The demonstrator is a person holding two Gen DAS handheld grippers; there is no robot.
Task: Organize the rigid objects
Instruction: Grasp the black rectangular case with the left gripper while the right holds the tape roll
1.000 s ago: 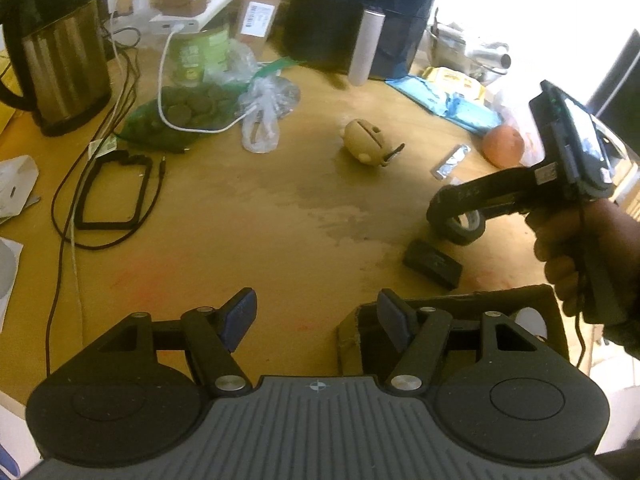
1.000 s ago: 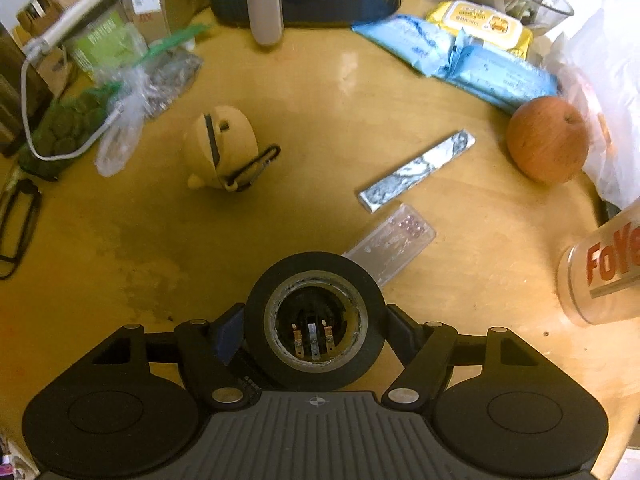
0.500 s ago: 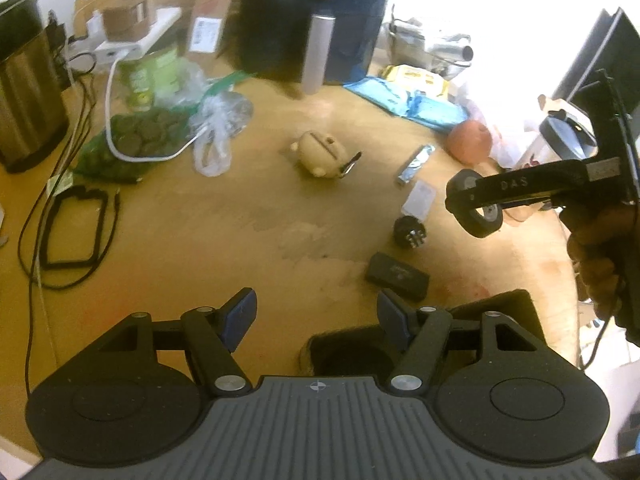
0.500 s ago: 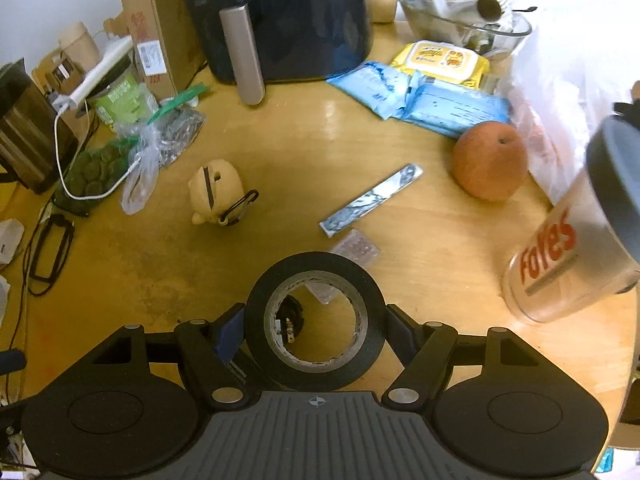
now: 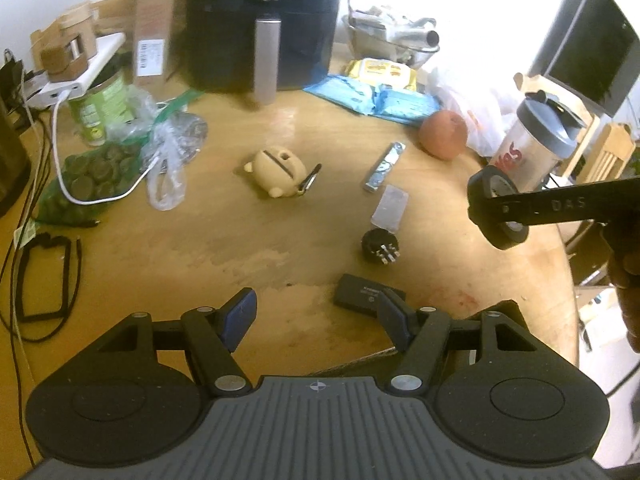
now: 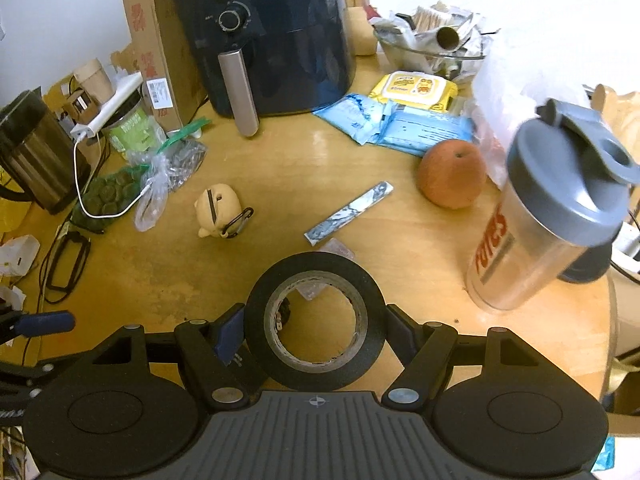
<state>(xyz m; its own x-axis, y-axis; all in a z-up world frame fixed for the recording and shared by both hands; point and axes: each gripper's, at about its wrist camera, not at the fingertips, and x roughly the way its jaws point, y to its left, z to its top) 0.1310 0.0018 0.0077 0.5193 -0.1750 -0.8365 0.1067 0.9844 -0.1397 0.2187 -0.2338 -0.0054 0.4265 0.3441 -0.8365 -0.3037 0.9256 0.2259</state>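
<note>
My right gripper (image 6: 316, 332) is shut on a black tape roll (image 6: 316, 263), held above the wooden table (image 6: 400, 248). In the left wrist view the same roll (image 5: 486, 226) hangs at the right, above the table's edge, with a hand behind it. My left gripper (image 5: 317, 317) stands open with nothing between its fingers, low over the near table. A flat black box (image 5: 360, 290) lies just past its right finger. A round black plug (image 5: 380, 246) sits beyond that. A yellow bear-shaped case (image 5: 278, 170) lies mid-table.
A foil stick (image 6: 348, 212), a blister pack (image 5: 391, 207), an apple (image 6: 450, 174) and a shaker bottle (image 6: 536, 232) crowd the right side. An air fryer (image 6: 272, 36) stands at the back. Bags and cables (image 5: 48, 276) lie left. A cardboard box rim (image 5: 506, 307) shows below my left gripper.
The right gripper has risen with the tape roll, uncovering the round black plug beneath it. The left gripper has swung to the right, so the kettle has left its view.
</note>
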